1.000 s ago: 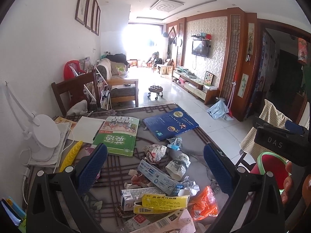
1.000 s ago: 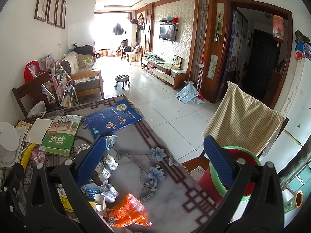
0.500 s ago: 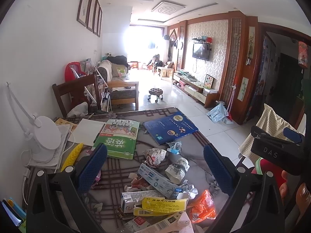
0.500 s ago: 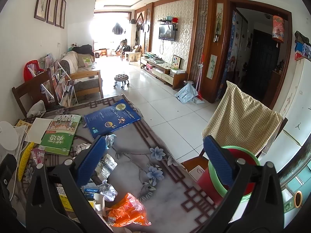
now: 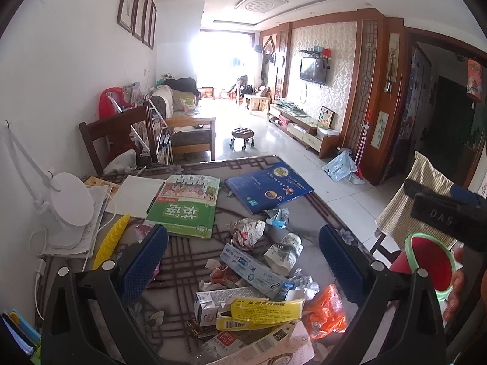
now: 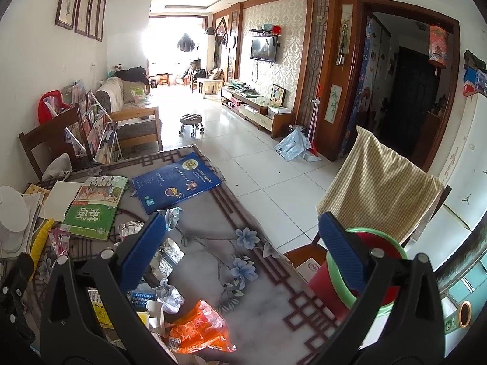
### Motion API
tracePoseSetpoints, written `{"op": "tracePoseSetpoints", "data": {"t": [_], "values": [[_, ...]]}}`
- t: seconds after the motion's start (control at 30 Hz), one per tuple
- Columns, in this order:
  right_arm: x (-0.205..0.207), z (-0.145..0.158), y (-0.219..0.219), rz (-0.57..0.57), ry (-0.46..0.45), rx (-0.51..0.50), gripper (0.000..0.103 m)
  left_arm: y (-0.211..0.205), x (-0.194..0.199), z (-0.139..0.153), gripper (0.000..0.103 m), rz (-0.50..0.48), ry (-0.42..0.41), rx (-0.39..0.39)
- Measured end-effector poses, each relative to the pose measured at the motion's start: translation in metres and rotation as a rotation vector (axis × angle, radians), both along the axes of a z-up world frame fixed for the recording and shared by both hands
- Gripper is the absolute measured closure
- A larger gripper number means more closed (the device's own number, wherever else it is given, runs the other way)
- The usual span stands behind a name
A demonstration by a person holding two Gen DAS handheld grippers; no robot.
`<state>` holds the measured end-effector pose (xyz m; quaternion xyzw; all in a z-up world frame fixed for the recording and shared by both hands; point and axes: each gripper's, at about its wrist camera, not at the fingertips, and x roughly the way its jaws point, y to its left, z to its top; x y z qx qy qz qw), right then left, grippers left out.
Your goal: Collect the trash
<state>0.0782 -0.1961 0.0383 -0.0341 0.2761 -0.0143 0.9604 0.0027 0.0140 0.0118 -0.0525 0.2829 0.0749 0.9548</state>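
Both claws, left and right, gape empty over trash; books crowd behind, seemingly untouched.

Near centre of the table is blocked by a litter pile: toothpaste box, yellow carton, orange wrapper; the green book and blue book cover the far half; bare floral tabletop lies right, beside the red bin.

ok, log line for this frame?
phase: approach | left gripper: open, over trash pile | right gripper: open, empty | red bin: beside table
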Motion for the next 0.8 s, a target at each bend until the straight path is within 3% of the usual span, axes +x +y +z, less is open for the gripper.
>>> {"op": "tracePoseSetpoints", "data": {"t": [0.13,0.27,0.47,0.6,0.7,0.8], "values": [[0.003,-0.008,-0.003,0.037,0.046,0.012,0.004,0.032,-0.001,-0.032,0.008,0.021,0.108,-0.037],[0.006,-0.034,-0.001,0.177,0.153,0.051,0.004,0.058,-0.001,-0.065,0.011,0.016,0.221,-0.124],[0.009,-0.076,0.016,0.303,0.316,0.066,0.004,0.051,0.016,-0.109,0.013,-0.080,0.351,-0.232],[0.010,-0.091,0.024,0.376,0.377,0.076,0.004,0.040,0.028,-0.119,0.012,-0.120,0.382,-0.202],[0.010,-0.098,0.036,0.525,0.425,0.092,0.004,0.050,0.029,-0.113,0.012,-0.111,0.364,-0.175],[0.007,-0.111,0.067,0.714,0.485,0.042,0.004,0.074,0.030,-0.109,0.012,-0.069,0.348,-0.195]]}}
